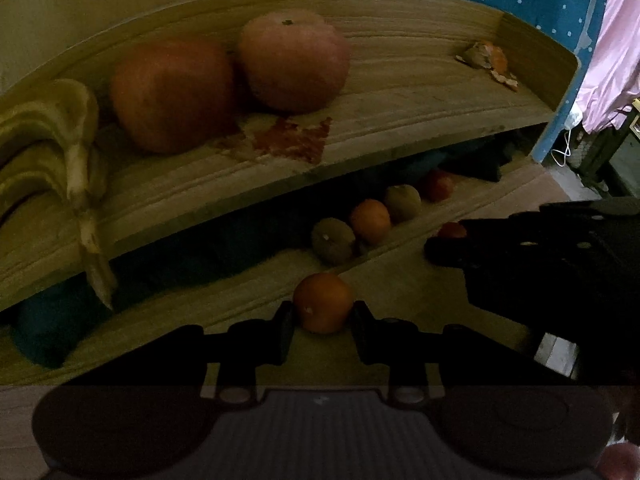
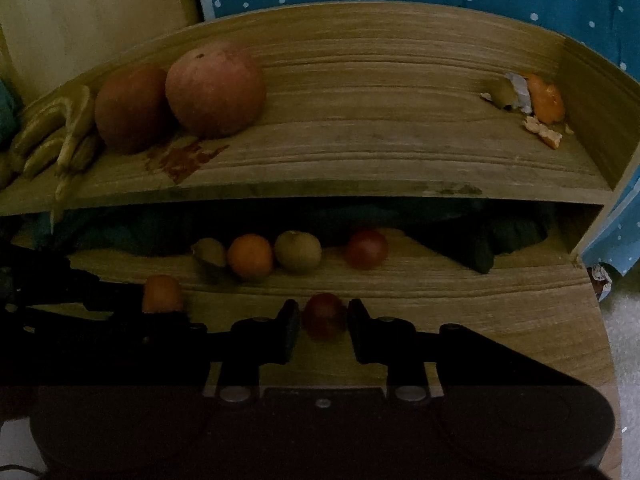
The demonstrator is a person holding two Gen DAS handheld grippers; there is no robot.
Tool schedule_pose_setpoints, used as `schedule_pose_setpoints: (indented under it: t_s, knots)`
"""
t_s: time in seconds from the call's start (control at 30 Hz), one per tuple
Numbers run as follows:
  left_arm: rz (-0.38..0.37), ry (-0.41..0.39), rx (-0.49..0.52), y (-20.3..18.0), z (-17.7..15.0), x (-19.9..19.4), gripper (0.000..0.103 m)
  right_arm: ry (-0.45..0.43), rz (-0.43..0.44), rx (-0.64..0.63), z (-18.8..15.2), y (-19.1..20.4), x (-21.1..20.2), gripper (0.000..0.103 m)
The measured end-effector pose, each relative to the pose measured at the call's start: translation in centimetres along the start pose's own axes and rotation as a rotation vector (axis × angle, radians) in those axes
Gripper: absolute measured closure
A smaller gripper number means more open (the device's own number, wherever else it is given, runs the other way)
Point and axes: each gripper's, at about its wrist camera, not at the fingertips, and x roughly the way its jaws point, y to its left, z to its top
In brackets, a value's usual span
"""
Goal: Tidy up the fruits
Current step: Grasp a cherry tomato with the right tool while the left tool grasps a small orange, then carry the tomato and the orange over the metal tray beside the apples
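Fruits: orange (image 1: 323, 303) between left gripper (image 1: 323, 320) jaws, red fruit (image 2: 324, 315), perhaps a plum, between right gripper (image 2: 324, 322) jaws; both pinched, on desk (image 2: 520, 320) before shelf (image 2: 360, 168). Squeeze gently, lift straight, avoid the row behind.

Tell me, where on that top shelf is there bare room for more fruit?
The top shelf is bare between the apples and the peel scraps. Its left end is crowded: bananas sit against the apples.

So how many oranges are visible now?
2: one orange between the left gripper fingers, one in the lower shelf row. Others may be hidden.
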Motion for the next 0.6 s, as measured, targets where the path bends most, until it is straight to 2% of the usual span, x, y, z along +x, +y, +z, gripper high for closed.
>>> schedule_pose_setpoints:
  t_s: [0.3,0.6]
  knots:
    - [-0.032,0.002,0.018,-0.4,-1.0,-1.2,0.069,0.014,0.01,0.004,-0.3,1.3,-0.5,0.079]
    - [-0.057,-0.014,0.027,0.5,-2.5,-3.8,0.069,-0.019,-0.013,0.029,-2.0,3.4,-4.0,0.079]
